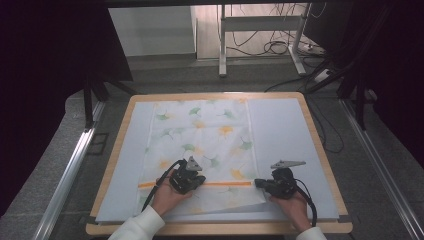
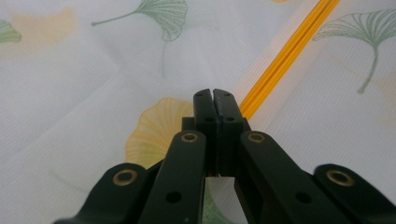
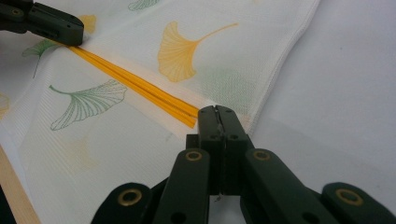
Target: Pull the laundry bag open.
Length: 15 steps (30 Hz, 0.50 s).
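From the high view, a white mesh bag printed with ginkgo leaves [image 1: 200,145] is lying flat along the wooden bench [image 1: 320,150]'s middle, its orange zipper [image 1: 225,184] near the front edge. The left hand-held gripper [image 2: 214,95] is sitting pressed together beside the zipper. The right hand-held gripper [image 3: 216,112] is closing at the zipper's end; whether it is pinching anything I cannot tell, so progress is looking early.

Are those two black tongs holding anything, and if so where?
Both look shut on the leaf-print cloth, along its orange stripe: the right tongs at the stripe's end by the cloth's edge, the left tongs farther along it.
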Each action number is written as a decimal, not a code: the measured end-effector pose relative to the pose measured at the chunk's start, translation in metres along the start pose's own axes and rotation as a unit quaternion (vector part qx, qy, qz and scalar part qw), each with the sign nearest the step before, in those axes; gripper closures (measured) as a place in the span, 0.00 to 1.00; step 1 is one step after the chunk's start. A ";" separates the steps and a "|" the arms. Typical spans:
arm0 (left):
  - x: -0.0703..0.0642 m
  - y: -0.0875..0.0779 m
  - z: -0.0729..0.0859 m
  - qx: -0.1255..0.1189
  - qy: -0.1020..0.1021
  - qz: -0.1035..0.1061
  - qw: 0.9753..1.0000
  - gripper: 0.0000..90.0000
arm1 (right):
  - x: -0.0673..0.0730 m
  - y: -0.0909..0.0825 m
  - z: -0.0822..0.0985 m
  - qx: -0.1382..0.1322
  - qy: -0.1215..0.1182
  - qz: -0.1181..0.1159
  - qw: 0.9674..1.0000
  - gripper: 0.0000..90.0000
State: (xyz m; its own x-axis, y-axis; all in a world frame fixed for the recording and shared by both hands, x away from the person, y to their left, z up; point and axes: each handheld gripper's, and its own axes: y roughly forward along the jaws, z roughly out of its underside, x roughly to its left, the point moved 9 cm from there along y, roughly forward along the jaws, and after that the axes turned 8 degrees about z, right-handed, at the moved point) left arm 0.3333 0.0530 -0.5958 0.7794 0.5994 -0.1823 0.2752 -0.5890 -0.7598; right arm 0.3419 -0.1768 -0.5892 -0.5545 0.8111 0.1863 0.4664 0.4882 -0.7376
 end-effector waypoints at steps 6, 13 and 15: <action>0.003 -0.004 0.004 0.002 -0.002 -0.003 1.000 1.00 | 0.000 0.000 0.000 -0.002 0.000 0.000 1.000 1.00; 0.007 -0.008 0.008 0.003 -0.008 -0.006 1.000 1.00 | 0.000 0.000 0.000 -0.001 -0.001 0.001 1.000 1.00; 0.009 -0.010 0.011 0.004 -0.010 -0.008 1.000 1.00 | 0.000 0.000 0.000 -0.001 -0.003 0.002 1.000 1.00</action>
State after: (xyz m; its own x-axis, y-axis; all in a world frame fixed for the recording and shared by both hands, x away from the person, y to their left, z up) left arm 0.3316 0.0708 -0.5965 0.7636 0.6192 -0.1832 0.2825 -0.5755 -0.7674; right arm 0.3417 -0.1766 -0.5893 -0.5563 0.8112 0.1800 0.4703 0.4860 -0.7367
